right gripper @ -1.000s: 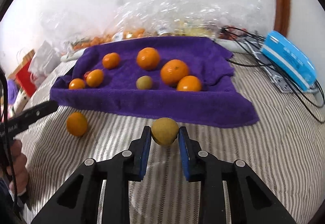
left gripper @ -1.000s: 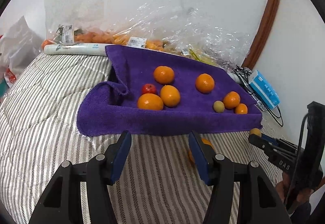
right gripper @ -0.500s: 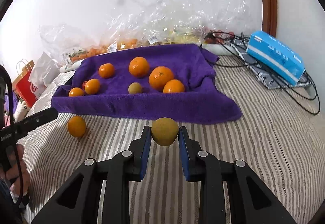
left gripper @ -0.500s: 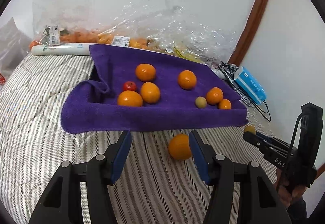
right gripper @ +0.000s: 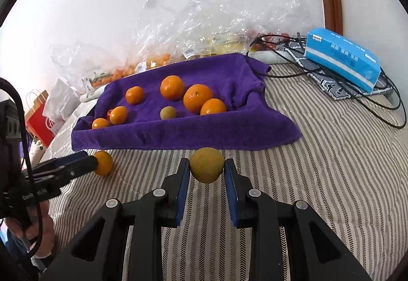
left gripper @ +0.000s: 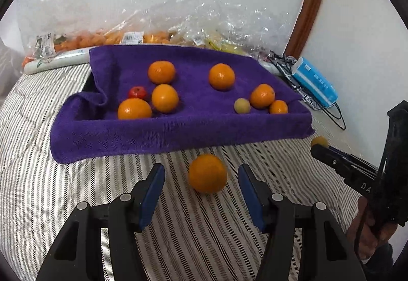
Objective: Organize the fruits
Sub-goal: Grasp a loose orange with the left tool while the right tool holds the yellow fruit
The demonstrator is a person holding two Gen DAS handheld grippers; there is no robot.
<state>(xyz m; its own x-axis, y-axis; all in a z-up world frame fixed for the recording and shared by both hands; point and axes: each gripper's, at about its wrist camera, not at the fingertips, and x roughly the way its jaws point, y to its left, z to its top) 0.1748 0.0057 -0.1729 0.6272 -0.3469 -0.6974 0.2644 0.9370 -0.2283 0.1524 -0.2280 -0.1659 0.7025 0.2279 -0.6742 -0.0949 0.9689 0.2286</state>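
A purple towel (left gripper: pixel 193 128) lies on the striped bed and carries several oranges (left gripper: pixel 221 76), a small red fruit (left gripper: pixel 137 92) and a small yellow-green fruit (left gripper: pixel 242 105). One loose orange (left gripper: pixel 207 173) sits on the bedcover in front of the towel. My left gripper (left gripper: pixel 201 179) is open, its blue pads on either side of that orange, not touching it. My right gripper (right gripper: pixel 207 170) is shut on a yellow-green fruit (right gripper: pixel 207 165) and holds it above the bedcover before the towel (right gripper: pixel 178 128). The loose orange (right gripper: pixel 103 162) shows at the left gripper's tip there.
Clear plastic bags of produce (left gripper: pixel 142 34) lie along the wall behind the towel. A blue tissue pack (right gripper: pixel 341 58) and black cables (right gripper: pixel 357 97) lie at the right. A red paper bag (right gripper: pixel 38 123) stands at the far left edge of the bed.
My left gripper has shifted right and forward, so the loose orange now sits between its open pads. My right gripper has drawn back and up with the yellow-green fruit still in it.
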